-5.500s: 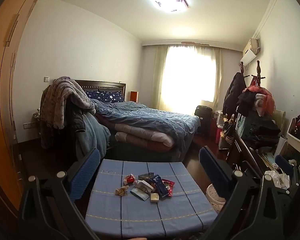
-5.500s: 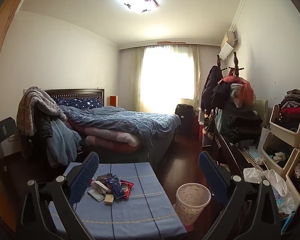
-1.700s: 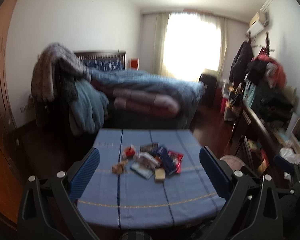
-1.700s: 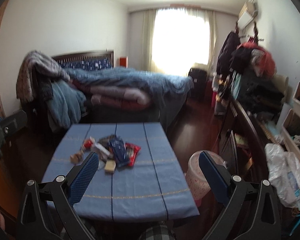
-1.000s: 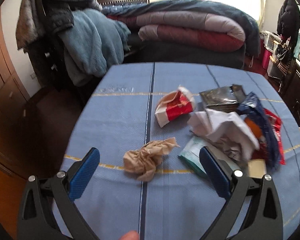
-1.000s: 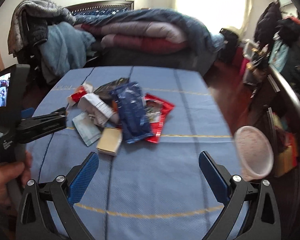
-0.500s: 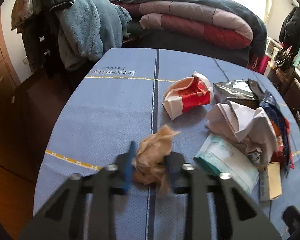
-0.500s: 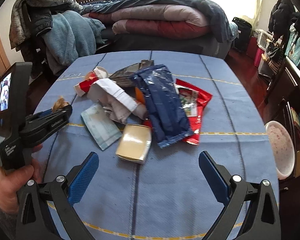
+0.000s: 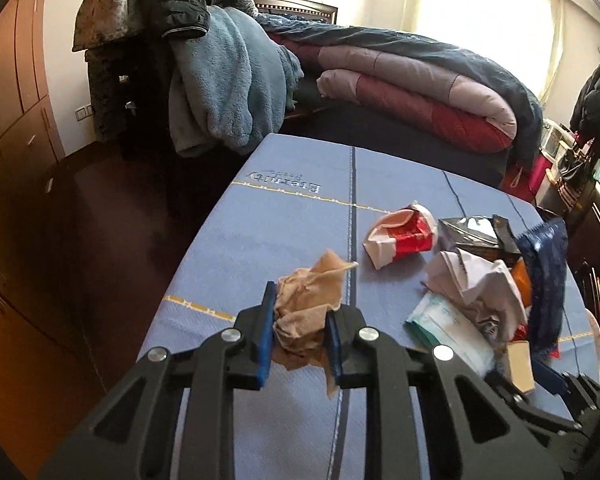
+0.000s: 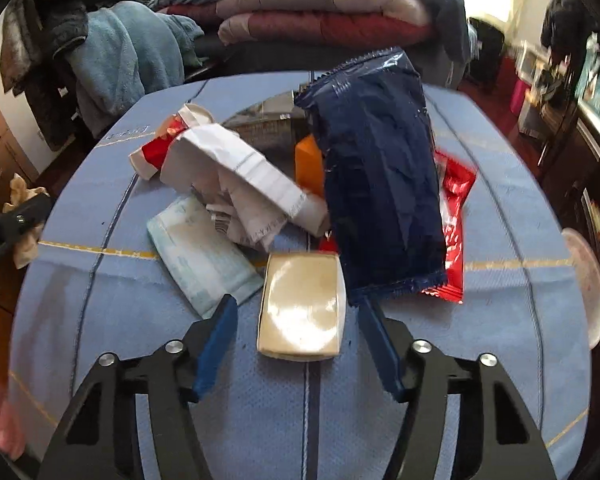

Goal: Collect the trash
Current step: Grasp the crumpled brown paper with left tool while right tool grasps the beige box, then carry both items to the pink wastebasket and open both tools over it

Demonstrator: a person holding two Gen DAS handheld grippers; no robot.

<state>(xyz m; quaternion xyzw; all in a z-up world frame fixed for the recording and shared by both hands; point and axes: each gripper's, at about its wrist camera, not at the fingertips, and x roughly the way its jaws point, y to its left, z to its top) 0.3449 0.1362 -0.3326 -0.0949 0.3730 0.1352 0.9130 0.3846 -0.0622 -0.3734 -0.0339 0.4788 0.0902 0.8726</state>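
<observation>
Blue-clothed table (image 9: 284, 216) before a bed (image 9: 412, 76) heaped with quilts, left gripper (image 9: 300, 336) clenched on a crumpled brown tissue (image 9: 308, 300) at the table's near left, right gripper (image 10: 296, 344) spread around a beige box (image 10: 302, 308), wrappers (image 10: 380, 184) piled beyond, bin (image 10: 586, 280) at right blurred and cut off

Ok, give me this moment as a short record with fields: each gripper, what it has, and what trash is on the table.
left gripper: shut on crumpled brown tissue
right gripper: open, fingers either side of beige box, not gripping
table: blue cloth
nearby trash: dark blue wrapper, red wrapper, white paper bag, crushed red cup
</observation>
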